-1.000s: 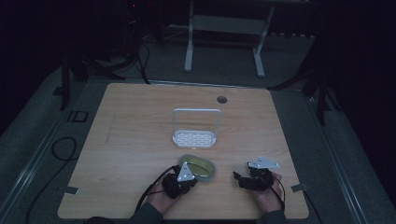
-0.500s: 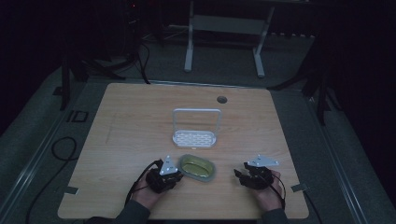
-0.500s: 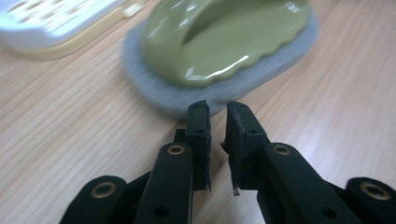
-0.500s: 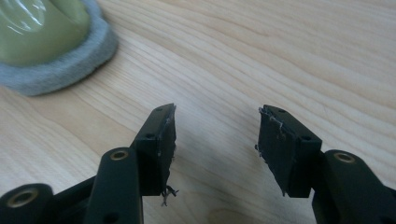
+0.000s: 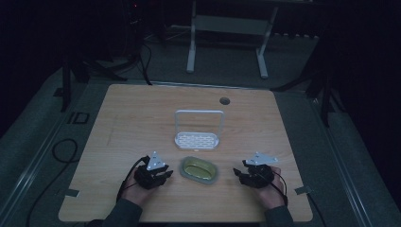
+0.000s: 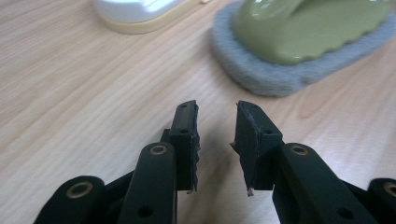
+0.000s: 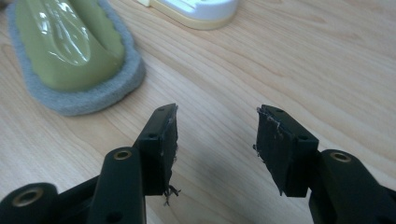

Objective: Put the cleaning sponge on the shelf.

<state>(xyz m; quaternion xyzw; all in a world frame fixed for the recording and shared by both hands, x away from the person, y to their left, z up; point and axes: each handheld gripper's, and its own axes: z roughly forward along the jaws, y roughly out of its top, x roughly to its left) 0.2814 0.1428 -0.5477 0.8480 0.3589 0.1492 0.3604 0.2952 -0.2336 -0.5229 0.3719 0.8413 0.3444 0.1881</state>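
A green-handled scrubber with a grey pad lies flat near the table's front, between both grippers. From the left gripper view the scrubber sits up and to the right; the right gripper view has the scrubber at upper left. My left gripper rests just left of it, its jaws a little apart and holding nothing. Right of the scrubber, my right gripper stands open and bare. A white rack with a tall handle stands behind the scrubber.
The white rack's base edges into the top of the left gripper view, and the rack's base tops the right gripper view. A round cable hole marks the table's far side. Bare wood stretches left and right of the rack.
My left gripper has drawn leftward off the scrubber and now sits beside it on the table. The scrubber lies uncovered. My right gripper has barely shifted.
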